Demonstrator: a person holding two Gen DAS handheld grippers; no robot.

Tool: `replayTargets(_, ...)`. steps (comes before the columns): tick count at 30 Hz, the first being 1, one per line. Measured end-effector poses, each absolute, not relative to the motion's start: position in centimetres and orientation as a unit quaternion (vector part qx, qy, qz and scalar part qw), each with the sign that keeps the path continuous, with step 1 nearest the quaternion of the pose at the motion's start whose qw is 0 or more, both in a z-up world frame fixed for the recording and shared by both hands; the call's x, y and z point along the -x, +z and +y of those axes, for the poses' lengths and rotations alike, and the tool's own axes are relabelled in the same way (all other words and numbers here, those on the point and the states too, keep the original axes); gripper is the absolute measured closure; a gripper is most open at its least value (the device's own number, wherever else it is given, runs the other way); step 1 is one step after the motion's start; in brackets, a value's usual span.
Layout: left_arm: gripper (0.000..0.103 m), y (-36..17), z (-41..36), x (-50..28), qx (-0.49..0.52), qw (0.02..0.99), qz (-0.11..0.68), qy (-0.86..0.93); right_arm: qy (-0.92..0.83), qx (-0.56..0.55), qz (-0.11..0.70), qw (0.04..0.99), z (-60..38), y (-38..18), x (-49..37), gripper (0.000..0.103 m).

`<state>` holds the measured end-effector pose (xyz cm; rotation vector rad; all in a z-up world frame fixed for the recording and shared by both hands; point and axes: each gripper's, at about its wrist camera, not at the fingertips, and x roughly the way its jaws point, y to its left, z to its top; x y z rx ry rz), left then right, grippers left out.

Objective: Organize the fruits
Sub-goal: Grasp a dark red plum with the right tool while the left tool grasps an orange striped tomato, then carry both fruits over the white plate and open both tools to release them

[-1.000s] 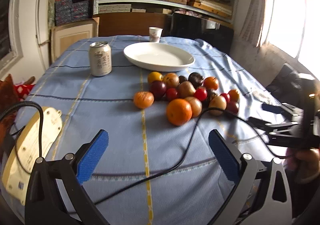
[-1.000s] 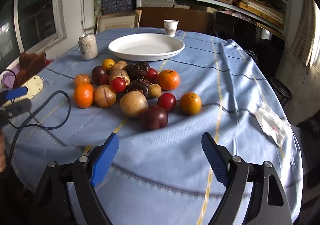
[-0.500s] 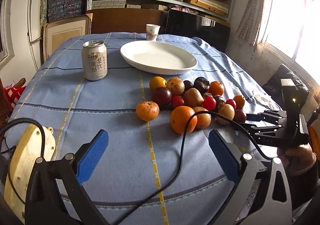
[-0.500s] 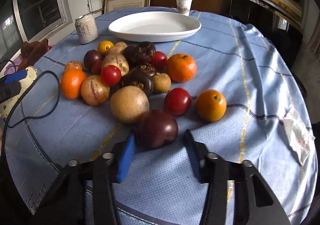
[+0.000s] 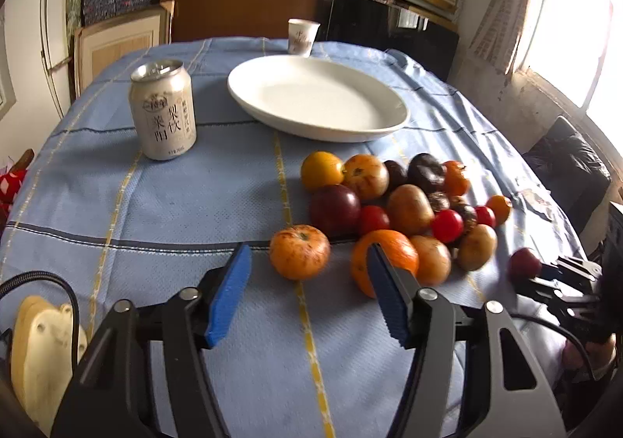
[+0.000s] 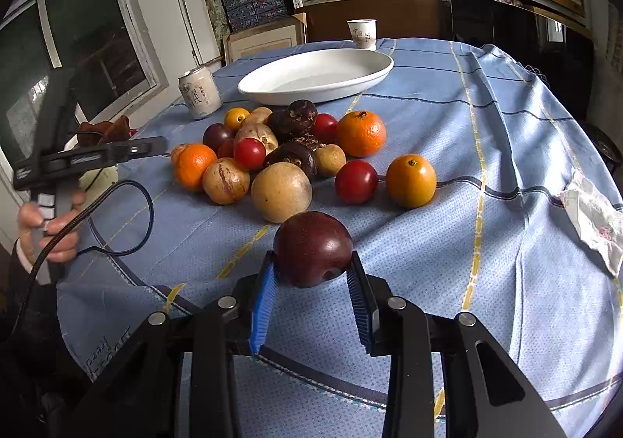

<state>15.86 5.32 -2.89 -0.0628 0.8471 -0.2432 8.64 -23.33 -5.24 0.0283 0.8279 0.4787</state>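
From my left wrist view, the white plate holds nothing, so I judge the sorting barely begun: the whole fruit pile sits on the blue tablecloth on my side of the plate, with a drink can off to the left. My left gripper has its jaws apart and grips nothing; a small orange lies just ahead of the gap between them. From my right wrist view, my right gripper is clamped on a dark red plum, apparently lifted just clear of the cloth, near the pile and well short of the plate.
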Motion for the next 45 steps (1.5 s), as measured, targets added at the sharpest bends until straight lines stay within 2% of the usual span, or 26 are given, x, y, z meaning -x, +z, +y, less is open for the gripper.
replayTargets(1, 0.051, -3.1, 5.4, -16.3, 0.032, 0.902, 0.414, -0.119, 0.231, -0.015, 0.397, 0.888, -23.3, -5.2, -8.6, 0.067)
replayTargets(16, 0.05, -6.0, 4.4, -19.3, 0.0, 0.88, 0.456, -0.129, 0.234, -0.029, 0.403, 0.884, -23.7, -5.7, -9.1, 0.066)
replayTargets(18, 0.053, -6.1, 4.3, -19.3, -0.001, 0.88, 0.456, -0.129, 0.233, -0.03, 0.403, 0.884, -23.7, -5.7, -9.1, 0.066)
replayTargets(20, 0.063, -6.1, 4.3, -19.3, 0.003, 0.879, 0.457, -0.137, 0.232, -0.03, 0.403, 0.885, -23.8, -5.7, -9.2, 0.066)
replayTargets(21, 0.065, -6.0, 4.2, -19.2, 0.005, 0.878, 0.456, -0.143, 0.231, -0.029, 0.403, 0.885, -23.8, -5.7, -9.2, 0.066)
replayTargets(24, 0.065, -6.0, 3.5, -18.8, -0.013, 0.882, 0.451, -0.135, 0.227, -0.024, 0.402, 0.886, -23.6, -5.7, -9.1, 0.066)
replayTargets(29, 0.065, -5.1, 3.8, -18.0, -0.007, 0.886, 0.444, -0.134, 0.22, -0.01, 0.402, 0.889, -23.3, -5.0, -9.0, 0.066)
replayTargets(33, 0.065, -1.9, 4.7, -18.0, 0.012, 0.893, 0.425, -0.147, 0.238, 0.002, 0.401, 0.885, -22.8, -3.1, -9.9, 0.066)
replayTargets(39, 0.065, 3.4, 4.0, -22.6, 0.016, 0.9, 0.4, -0.173, 0.278, 0.001, 0.377, 0.883, -20.8, 1.4, -15.8, 0.066)
replayTargets(45, 0.065, 2.2, 1.9, -31.3, 0.015, 0.884, 0.44, -0.157, 0.249, -0.045, 0.411, 0.876, -18.2, 0.9, -27.1, 0.066)
